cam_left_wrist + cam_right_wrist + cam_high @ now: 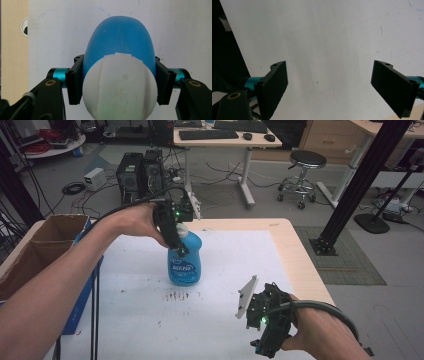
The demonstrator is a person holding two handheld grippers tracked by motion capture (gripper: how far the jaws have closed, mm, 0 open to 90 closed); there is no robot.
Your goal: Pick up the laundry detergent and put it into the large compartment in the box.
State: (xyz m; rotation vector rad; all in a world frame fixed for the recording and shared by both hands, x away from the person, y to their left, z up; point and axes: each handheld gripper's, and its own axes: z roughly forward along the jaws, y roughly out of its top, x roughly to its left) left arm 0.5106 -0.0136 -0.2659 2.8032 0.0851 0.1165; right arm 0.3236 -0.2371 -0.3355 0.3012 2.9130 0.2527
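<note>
A blue bottle (184, 260) with a white cap (182, 228) stands upright on the white sheet (150, 320) that covers the table (295, 250), a little behind the middle of it. The bottle has a label on its front, but the words are too small to read. The left gripper (176, 237) comes from above, and its two black jaws are pressed on the upper part of the bottle, one on each side, just under the cap. In the left gripper view the white cap (120, 87) is between the jaws and very near the camera, and the blue body (120, 35) goes down from it to the sheet; both jaws touch the blue sides of the bottle. The person's left hand (135, 220) holds this gripper, and the forearm enters from the lower left.

The right gripper (267, 320) is near the front right part of the table, well apart from the bottle, held by the right hand (310, 332). A grey three-cornered plate (247, 296) stands out from it. In the right gripper view its jaws are spread wide with nothing between them, over the bare white sheet (324, 50).

An open cardboard box (45, 245) is at the left edge of the table. Some small dark marks (176, 295) are on the sheet just in front of the bottle
</note>
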